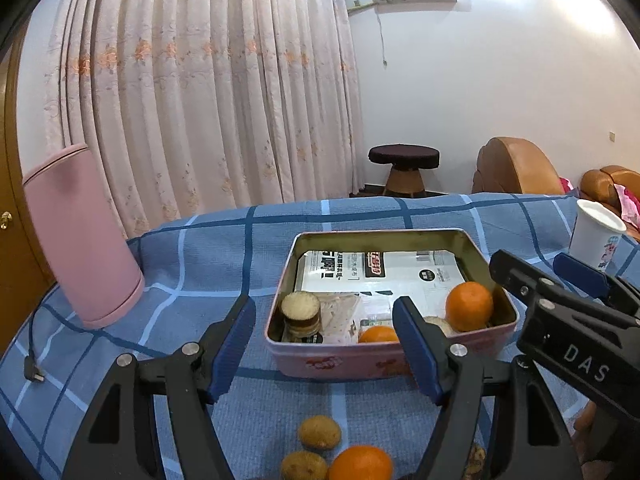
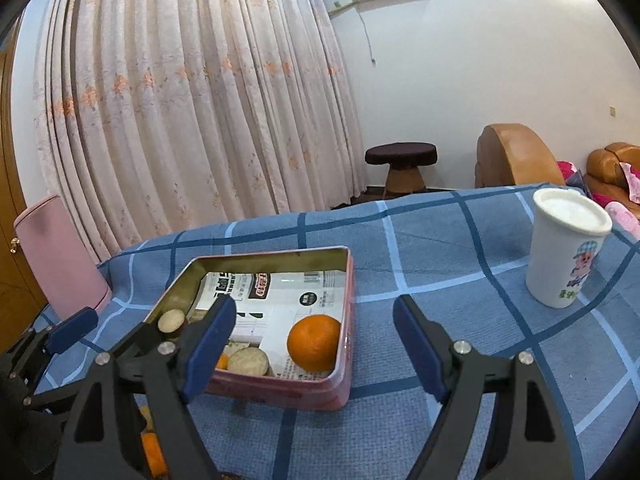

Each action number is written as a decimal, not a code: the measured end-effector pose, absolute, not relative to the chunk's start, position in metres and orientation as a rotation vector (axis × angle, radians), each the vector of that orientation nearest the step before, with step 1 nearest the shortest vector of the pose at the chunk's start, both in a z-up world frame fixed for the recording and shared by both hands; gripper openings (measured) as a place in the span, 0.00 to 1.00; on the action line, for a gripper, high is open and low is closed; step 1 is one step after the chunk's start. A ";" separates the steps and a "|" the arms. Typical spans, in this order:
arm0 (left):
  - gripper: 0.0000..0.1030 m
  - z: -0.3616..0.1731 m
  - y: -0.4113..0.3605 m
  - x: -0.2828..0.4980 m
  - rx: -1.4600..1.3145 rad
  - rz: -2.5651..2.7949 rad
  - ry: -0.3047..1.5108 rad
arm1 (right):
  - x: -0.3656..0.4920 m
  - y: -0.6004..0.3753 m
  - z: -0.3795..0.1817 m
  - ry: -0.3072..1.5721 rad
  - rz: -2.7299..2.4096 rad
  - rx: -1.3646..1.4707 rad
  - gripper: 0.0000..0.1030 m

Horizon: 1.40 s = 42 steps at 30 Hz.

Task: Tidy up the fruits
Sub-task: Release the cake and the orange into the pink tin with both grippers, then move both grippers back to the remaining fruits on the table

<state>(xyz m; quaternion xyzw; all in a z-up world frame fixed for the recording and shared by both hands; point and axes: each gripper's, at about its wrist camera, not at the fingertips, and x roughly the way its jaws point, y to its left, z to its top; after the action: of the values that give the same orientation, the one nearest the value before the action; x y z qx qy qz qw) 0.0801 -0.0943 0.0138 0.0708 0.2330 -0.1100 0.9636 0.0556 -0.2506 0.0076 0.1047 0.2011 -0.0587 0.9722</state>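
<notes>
Both grippers hover low over the blue checked tablecloth (image 1: 192,256), aimed forward and slightly down at the pink tin (image 1: 384,356). Left gripper (image 1: 324,348): jaws spread wide, nothing between them, tips just short of the tin's near wall, its right finger overlapping the near-right corner in view. Right gripper (image 2: 312,344): jaws also wide apart and empty, held beside the tin's right side, left finger crossing over the tin's near-left part in its own view. From the left wrist view the right gripper (image 1: 560,276) comes in from the right edge, close to the tin's right rim.

Fruit: one orange (image 1: 469,306) sits inside the tin at the right, a second orange (image 1: 378,335) lies low against the near wall. Outside, on the cloth in front of the tin, under the left gripper: a third orange (image 1: 360,463) touching two brown kiwis (image 1: 319,432). Tin also holds round biscuits (image 1: 301,312) and printed packets (image 1: 384,276).

White cup (image 2: 566,248) stands well right of the tin; pink cylinder (image 1: 84,236) stands left.
</notes>
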 end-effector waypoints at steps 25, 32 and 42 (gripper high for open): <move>0.70 0.001 -0.080 0.047 0.143 -0.246 0.468 | 0.020 -0.237 0.001 0.427 -0.094 0.190 0.81; 0.70 0.001 -0.076 0.042 0.130 -0.272 0.468 | 0.008 -0.228 -0.001 0.433 -0.080 0.144 0.81; 0.70 0.002 -0.066 0.028 0.108 -0.308 0.464 | -0.003 -0.231 -0.003 0.450 -0.055 0.143 0.81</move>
<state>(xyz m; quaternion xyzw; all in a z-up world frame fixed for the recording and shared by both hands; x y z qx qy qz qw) 0.0280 -0.0663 0.0021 0.0533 0.2291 -0.1519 0.9600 -0.0028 -0.2313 -0.0030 0.0711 0.2231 -0.0271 0.9718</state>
